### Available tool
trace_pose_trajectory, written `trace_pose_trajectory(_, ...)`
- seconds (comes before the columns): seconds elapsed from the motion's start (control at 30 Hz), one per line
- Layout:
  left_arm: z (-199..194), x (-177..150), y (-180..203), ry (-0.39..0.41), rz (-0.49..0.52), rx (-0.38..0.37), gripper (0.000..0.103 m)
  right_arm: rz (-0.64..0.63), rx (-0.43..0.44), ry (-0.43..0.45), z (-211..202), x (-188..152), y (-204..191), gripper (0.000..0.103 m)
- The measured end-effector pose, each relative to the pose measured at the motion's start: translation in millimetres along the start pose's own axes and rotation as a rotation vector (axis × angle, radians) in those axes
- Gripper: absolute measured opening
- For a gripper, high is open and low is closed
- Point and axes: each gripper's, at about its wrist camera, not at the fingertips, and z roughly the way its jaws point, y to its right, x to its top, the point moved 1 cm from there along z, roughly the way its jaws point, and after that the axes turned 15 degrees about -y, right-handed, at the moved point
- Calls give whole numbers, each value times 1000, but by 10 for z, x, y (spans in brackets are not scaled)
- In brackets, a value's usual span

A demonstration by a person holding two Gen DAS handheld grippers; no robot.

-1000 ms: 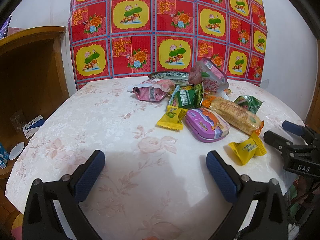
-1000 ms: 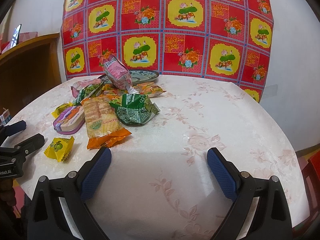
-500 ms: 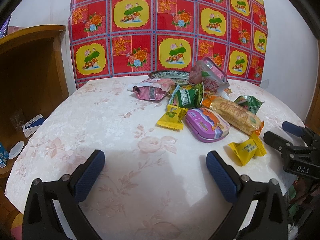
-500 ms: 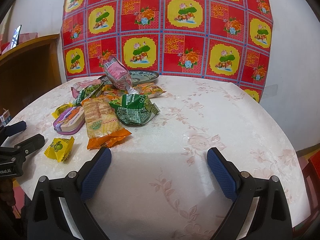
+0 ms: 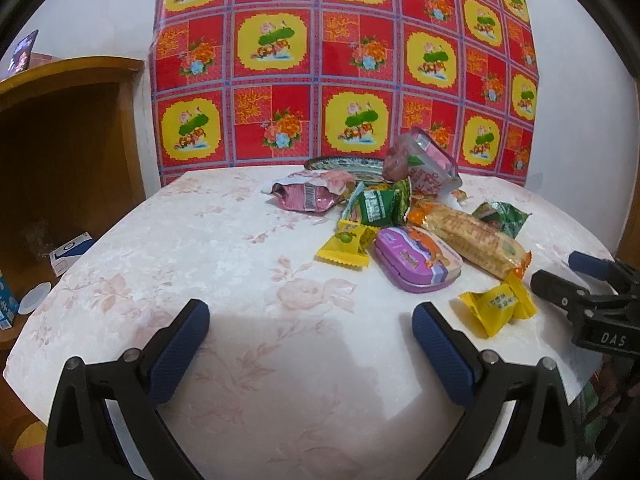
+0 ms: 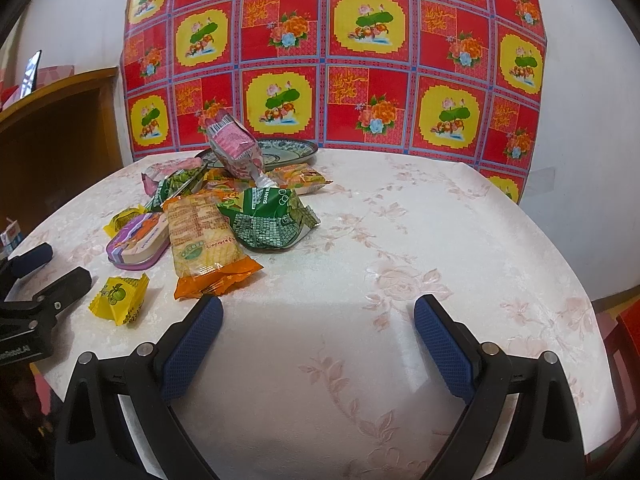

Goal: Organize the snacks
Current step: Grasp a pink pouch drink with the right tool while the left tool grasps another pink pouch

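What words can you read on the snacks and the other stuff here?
"DAS" stands on the black body of the right gripper.
"SUAN" stands on the green packet; the rest of that line is cut off by a fold.
Letters ending in "oot.AI" stand on the body of the left gripper; the start is cut off.
The print on the yellow candy, the purple tin, the cracker pack and the pink bag is too blurred to read.

A heap of snack packets (image 6: 224,216) is seen on the floral-clothed table (image 6: 420,248) before a patterned plate (image 6: 288,151), while the right gripper (image 6: 318,320) is held wide apart and empty, the left gripper (image 6: 44,276) at the left edge
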Motion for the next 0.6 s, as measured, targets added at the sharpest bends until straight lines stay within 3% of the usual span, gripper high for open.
trace_pose_trajectory(0.07,3,20,0,-12,2,2,103,-3,8,-3,-4,7,8,95)
trace_pose_trajectory(0.17,-9,28,1,-25,-4,10,103,-9,42,6,-30,31,16,59)
trace_pose_trajectory(0.3,-58,-43,79,14,23,35,103,-26,187,-27,-80,161,-1,58)
trace_pose_trajectory(0.5,-168,-43,226,30,148,20,103,-252,135,111,-420,493,-317,59)
trace_pose_trajectory(0.6,-238,-31,259,51,182,17,103,-382,98,135,-415,707,-515,59)
